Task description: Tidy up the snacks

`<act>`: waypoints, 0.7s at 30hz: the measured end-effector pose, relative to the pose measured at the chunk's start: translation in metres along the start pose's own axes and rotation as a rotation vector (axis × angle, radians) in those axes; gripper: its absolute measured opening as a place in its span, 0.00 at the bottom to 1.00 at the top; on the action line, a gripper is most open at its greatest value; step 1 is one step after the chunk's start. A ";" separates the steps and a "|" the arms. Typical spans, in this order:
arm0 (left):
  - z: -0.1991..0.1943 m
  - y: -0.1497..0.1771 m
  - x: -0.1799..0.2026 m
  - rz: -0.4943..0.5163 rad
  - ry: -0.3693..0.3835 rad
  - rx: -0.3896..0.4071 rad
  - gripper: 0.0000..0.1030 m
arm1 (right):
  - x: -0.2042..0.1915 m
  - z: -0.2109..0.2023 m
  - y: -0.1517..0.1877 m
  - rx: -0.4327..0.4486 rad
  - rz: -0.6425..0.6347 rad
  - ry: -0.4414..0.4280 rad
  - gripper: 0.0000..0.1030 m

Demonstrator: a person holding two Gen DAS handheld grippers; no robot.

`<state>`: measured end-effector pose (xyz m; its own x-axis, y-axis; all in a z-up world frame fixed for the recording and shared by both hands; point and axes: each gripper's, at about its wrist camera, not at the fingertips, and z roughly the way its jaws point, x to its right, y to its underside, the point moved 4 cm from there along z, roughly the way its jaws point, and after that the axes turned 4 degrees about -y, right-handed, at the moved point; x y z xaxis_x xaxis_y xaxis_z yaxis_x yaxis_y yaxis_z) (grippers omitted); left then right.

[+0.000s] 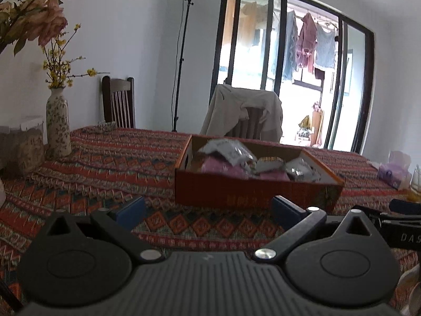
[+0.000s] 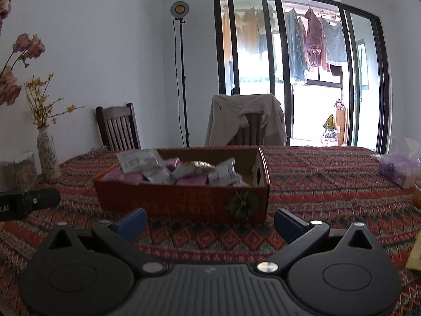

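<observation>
Both pairs of blue-padded fingers are hanging low over the patterned tabletop (image 2: 315,168), and I am seeing them spread wide apart with nothing between them: the left gripper (image 1: 208,206) and the right gripper (image 2: 210,220) alike. Just ahead of each, bare cloth is lying open up to the near wall of the orange cardboard box (image 2: 181,197), which is sitting close in front of the fingers. Snack packets (image 2: 168,168), pink and silver-white, are piled inside it, some poking above the rim. Beyond the right fingers' right side, the cloth is running clear toward a purple tissue pack (image 2: 400,168) near the table edge. Off to the left fingers' left, a flowered vase (image 1: 58,123) with yellow sprigs is standing by a clear jar (image 1: 22,144). Past the box, two chairs are facing me, one draped with a beige jacket (image 2: 247,121), with a lamp stand (image 2: 181,73) against the white wall and laundry hanging outside the glass doors.
</observation>
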<state>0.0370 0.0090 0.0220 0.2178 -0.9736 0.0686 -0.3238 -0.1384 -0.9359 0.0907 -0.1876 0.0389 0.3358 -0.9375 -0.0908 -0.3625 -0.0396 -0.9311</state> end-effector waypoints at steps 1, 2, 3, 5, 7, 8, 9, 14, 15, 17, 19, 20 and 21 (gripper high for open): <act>-0.001 0.003 0.000 0.005 0.000 -0.005 1.00 | 0.000 -0.002 0.003 -0.005 0.000 0.001 1.00; -0.002 0.006 0.001 0.009 0.001 -0.009 1.00 | 0.000 -0.004 0.007 -0.010 0.000 0.002 1.00; -0.004 0.009 0.002 0.014 0.005 -0.013 1.00 | 0.000 -0.006 0.009 -0.015 0.000 0.003 1.00; -0.006 0.013 0.003 0.022 0.009 -0.021 1.00 | 0.000 -0.009 0.013 -0.024 0.005 0.006 1.00; -0.006 0.015 0.005 0.031 0.008 -0.028 1.00 | 0.002 -0.011 0.017 -0.030 0.013 0.007 1.00; -0.007 0.016 0.006 0.036 0.008 -0.029 1.00 | 0.002 -0.012 0.018 -0.034 0.018 0.008 1.00; -0.009 0.017 0.007 0.038 0.009 -0.029 1.00 | 0.002 -0.012 0.019 -0.035 0.021 0.007 1.00; -0.012 0.023 0.009 0.048 0.012 -0.037 1.00 | 0.002 -0.015 0.023 -0.040 0.025 0.003 1.00; -0.012 0.024 0.010 0.048 0.012 -0.041 1.00 | 0.002 -0.015 0.024 -0.042 0.025 0.002 1.00; -0.012 0.027 0.010 0.051 0.011 -0.050 1.00 | 0.002 -0.015 0.025 -0.045 0.026 0.000 1.00; -0.011 0.028 0.011 0.053 0.010 -0.056 1.00 | 0.003 -0.015 0.025 -0.046 0.027 -0.002 1.00; -0.011 0.028 0.011 0.054 0.010 -0.057 1.00 | 0.003 -0.014 0.025 -0.046 0.028 -0.003 1.00; -0.011 0.028 0.012 0.056 0.009 -0.057 1.00 | 0.003 -0.014 0.026 -0.046 0.030 -0.003 1.00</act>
<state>0.0206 -0.0080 0.0002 0.1897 -0.9816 0.0206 -0.3868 -0.0940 -0.9174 0.0700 -0.1965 0.0198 0.3264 -0.9377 -0.1193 -0.4123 -0.0277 -0.9106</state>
